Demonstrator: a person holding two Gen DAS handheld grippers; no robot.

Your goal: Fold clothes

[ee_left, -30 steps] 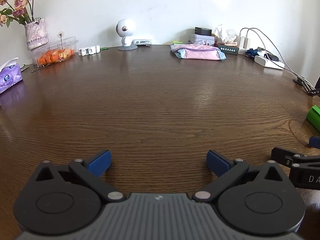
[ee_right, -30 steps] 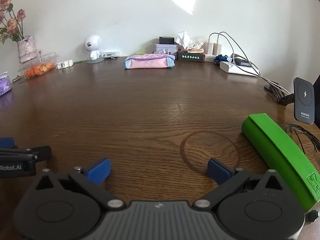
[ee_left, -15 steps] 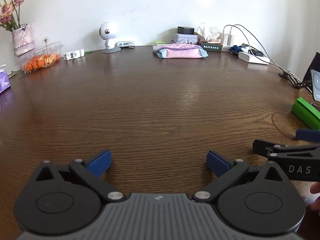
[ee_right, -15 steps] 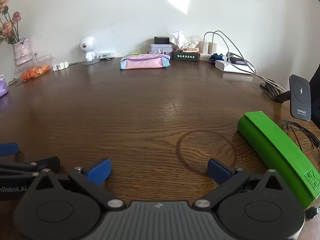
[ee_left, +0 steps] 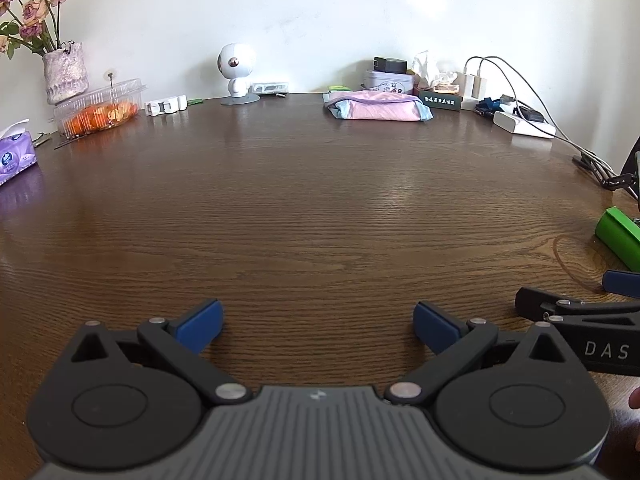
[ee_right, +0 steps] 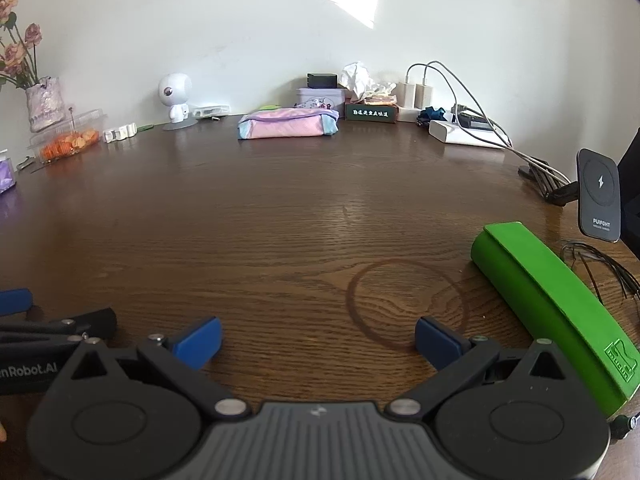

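Both wrist cams sit low over the surface (ee_left: pixel 320 208), side by side, facing the far wall; both share folded cloth (ee_left: pixel 378 106) (ee_right: pixel 286 126).

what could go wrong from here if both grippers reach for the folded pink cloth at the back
1. The folded pink cloth lies far across the table, beside a tin and a dark box; a reach could knock them.
2. Charger cables trail near the right gripper's path.
3. The left gripper, open, sits close beside it; they could collide.
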